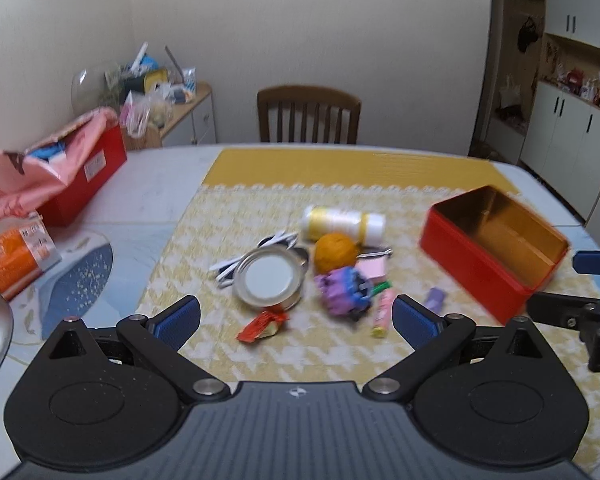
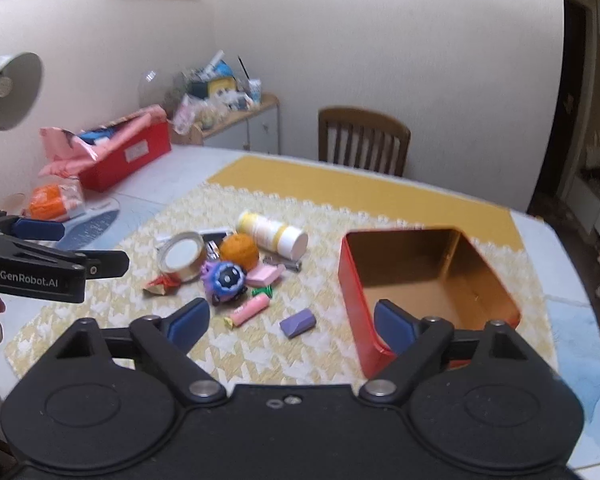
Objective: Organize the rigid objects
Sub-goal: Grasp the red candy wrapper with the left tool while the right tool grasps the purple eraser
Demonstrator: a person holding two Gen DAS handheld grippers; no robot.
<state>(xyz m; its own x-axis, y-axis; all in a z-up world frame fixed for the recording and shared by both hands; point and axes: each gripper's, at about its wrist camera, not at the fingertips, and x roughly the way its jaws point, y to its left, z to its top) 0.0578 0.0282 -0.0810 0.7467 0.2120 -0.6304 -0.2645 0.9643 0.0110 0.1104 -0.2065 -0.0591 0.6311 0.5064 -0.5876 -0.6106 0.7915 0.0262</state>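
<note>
Left wrist view shows the left gripper (image 1: 296, 318) spread wide and empty above the near edge of the yellow placemat (image 1: 340, 360), the right gripper (image 2: 290, 322) likewise released, the small-object pile (image 1: 320, 268) at the placemat's middle, and the open red tin (image 1: 492, 252) toward its right edge.

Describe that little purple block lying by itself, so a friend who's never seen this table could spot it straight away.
Find the open red tin on the yellow patterned mat. Just to its left, between the tin and the heap of small things, lies a small purple block. Unlike the pink tube nearby, it is short, wedge-shaped and touches nothing else.
</note>
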